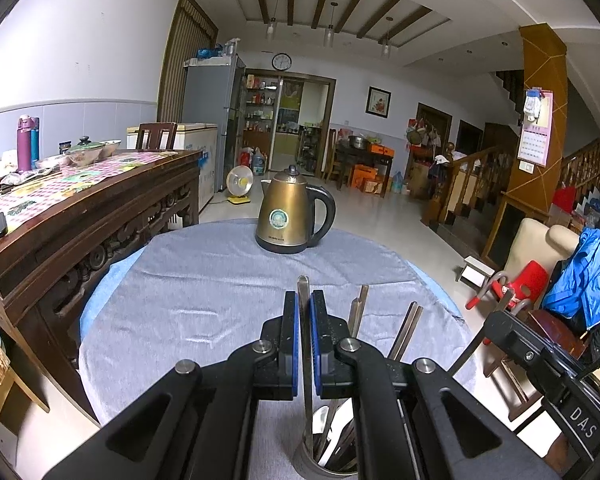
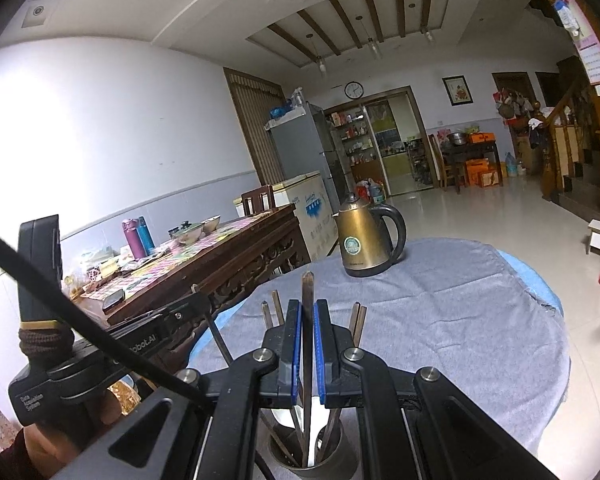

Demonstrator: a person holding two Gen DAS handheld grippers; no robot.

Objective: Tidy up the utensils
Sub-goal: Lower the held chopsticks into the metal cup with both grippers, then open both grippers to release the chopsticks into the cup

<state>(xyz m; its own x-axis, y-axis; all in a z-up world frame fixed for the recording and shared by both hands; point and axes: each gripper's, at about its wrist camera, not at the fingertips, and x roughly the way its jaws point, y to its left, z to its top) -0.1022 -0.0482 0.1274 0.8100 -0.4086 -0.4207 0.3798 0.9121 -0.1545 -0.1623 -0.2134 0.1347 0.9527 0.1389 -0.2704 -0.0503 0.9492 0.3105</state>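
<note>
A metal utensil cup (image 1: 328, 460) stands on the grey cloth at the bottom of both views, also in the right wrist view (image 2: 312, 460). It holds several utensils, with chopsticks (image 1: 406, 332) sticking up. My left gripper (image 1: 304, 300) is shut on a metal utensil handle (image 1: 303, 286) that reaches down into the cup. My right gripper (image 2: 308, 308) is shut on a dark utensil handle (image 2: 308, 292) that also runs down into the cup. Other handles (image 2: 272, 310) stand beside it. The right gripper's body (image 1: 540, 360) shows at the left view's right edge.
A gold electric kettle (image 1: 294, 216) stands at the far side of the round cloth-covered table (image 1: 180, 280). A carved wooden table (image 1: 80, 208) with bottles and bowls stands close on the left. A chair with a blue jacket (image 1: 580, 276) is on the right.
</note>
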